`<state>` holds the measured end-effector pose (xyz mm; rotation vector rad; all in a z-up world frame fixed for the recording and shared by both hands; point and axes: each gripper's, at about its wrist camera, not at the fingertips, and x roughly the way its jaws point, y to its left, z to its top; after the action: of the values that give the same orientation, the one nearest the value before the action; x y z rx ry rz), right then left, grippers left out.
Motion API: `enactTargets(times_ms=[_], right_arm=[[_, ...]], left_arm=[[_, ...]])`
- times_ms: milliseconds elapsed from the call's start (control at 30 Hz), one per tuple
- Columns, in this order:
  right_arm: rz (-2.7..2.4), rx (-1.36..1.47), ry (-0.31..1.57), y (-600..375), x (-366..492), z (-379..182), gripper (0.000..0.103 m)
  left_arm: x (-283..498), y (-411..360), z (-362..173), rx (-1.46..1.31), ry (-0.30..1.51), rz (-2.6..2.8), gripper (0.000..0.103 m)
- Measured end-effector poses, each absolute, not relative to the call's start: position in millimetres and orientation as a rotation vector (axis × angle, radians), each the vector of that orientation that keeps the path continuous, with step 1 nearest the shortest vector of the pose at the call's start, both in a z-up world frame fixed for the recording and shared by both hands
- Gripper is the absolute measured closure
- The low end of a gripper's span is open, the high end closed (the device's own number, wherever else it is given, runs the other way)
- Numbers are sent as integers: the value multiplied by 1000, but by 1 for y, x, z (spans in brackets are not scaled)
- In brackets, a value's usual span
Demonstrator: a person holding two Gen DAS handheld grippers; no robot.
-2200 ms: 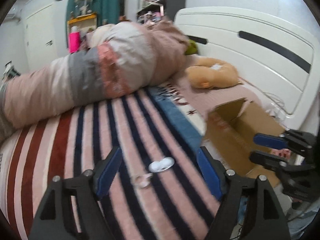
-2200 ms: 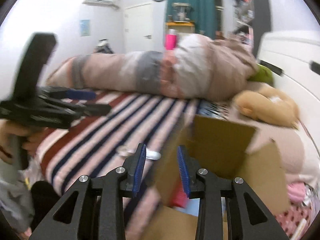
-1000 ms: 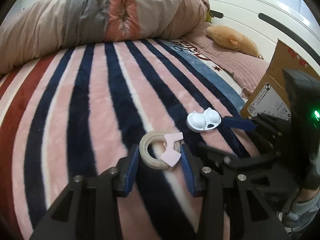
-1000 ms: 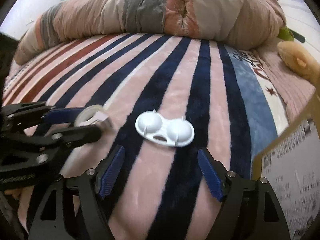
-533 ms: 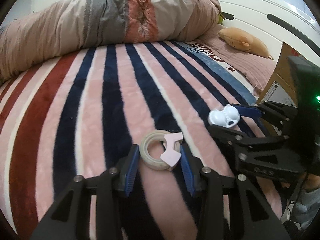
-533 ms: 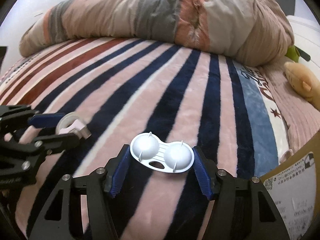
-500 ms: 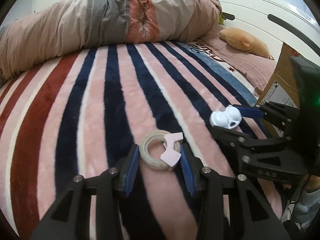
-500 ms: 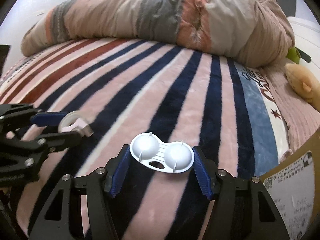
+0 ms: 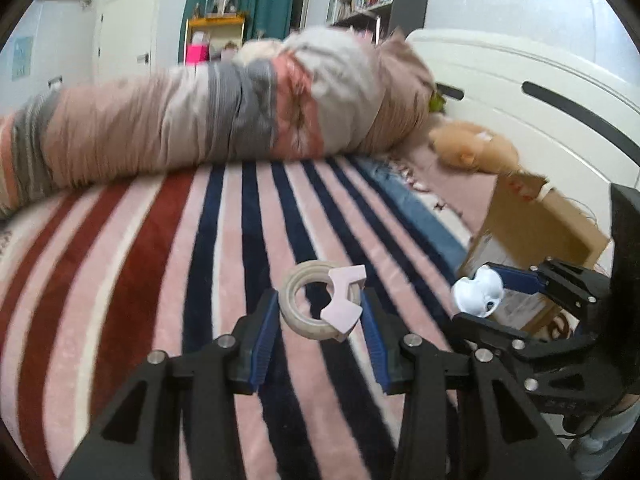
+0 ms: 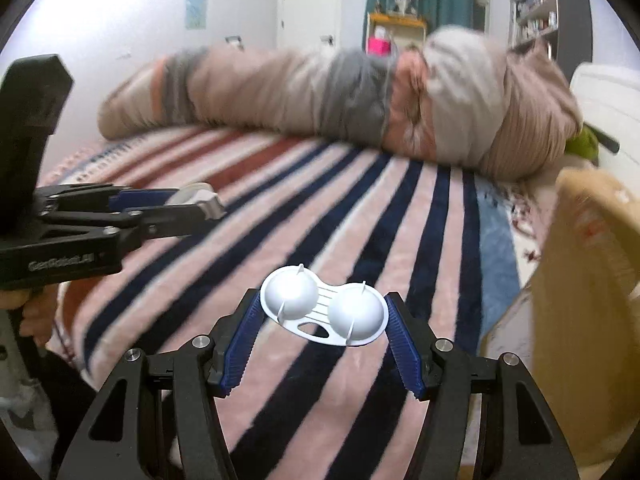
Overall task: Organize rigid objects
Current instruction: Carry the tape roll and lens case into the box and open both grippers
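The left gripper (image 9: 319, 320), with blue ribbed pads on black fingers, is closed to a narrow gap and pinches a beige roll of tape with a pale pink plastic cutter clipped to its rim (image 9: 322, 304). The roll is gripped across its width, its open centre facing up and toward the camera, and the cutter sits on the side nearest the right-hand pad. The roll is lifted clear of the pink, navy and red striped fleece blanket (image 9: 160, 264), with the stripes visible through its hole.

The right gripper (image 10: 323, 332) is spread somewhat wider and clamps a white plastic double-dome case (image 10: 324, 310) by its two ends. The case's long axis runs straight across from pad to pad, domes upward, a small oval opening on its near edge. It too hangs above the striped blanket.

Seen from the left wrist camera, the white case is just in front of the open brown cardboard box (image 9: 532, 232) that stands at the blanket's right edge. Beyond the box lies a tan plush toy (image 9: 472, 148), and across the blanket's far side stretches a rolled pink, grey and beige duvet (image 9: 224, 116).
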<state>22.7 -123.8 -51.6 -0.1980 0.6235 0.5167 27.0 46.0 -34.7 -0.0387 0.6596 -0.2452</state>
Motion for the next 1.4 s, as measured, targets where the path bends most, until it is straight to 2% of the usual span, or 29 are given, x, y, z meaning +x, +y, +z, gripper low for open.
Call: enactTargets(times_ms=[300, 433, 667, 867, 933, 967, 1400], right_arm=[[447, -126, 422, -195, -23, 31, 45], [323, -112, 437, -258, -15, 43, 45], [210, -235, 565, -318, 23, 17, 44], [226, -270, 646, -326, 46, -8, 43], [215, -287, 654, -328, 48, -14, 32], [214, -289, 654, -329, 47, -16, 31], [267, -148, 630, -350, 31, -20, 29]], left_arm=[[6, -10, 37, 8, 563, -342, 65], [10, -52, 54, 47, 548, -406, 65], [29, -130, 67, 107, 575, -526, 65], [48, -177, 63, 163, 627, -563, 65], [57, -187, 59, 180, 651, -561, 65], [59, -190, 56, 185, 661, -563, 65], [85, -231, 22, 293, 794, -590, 65]])
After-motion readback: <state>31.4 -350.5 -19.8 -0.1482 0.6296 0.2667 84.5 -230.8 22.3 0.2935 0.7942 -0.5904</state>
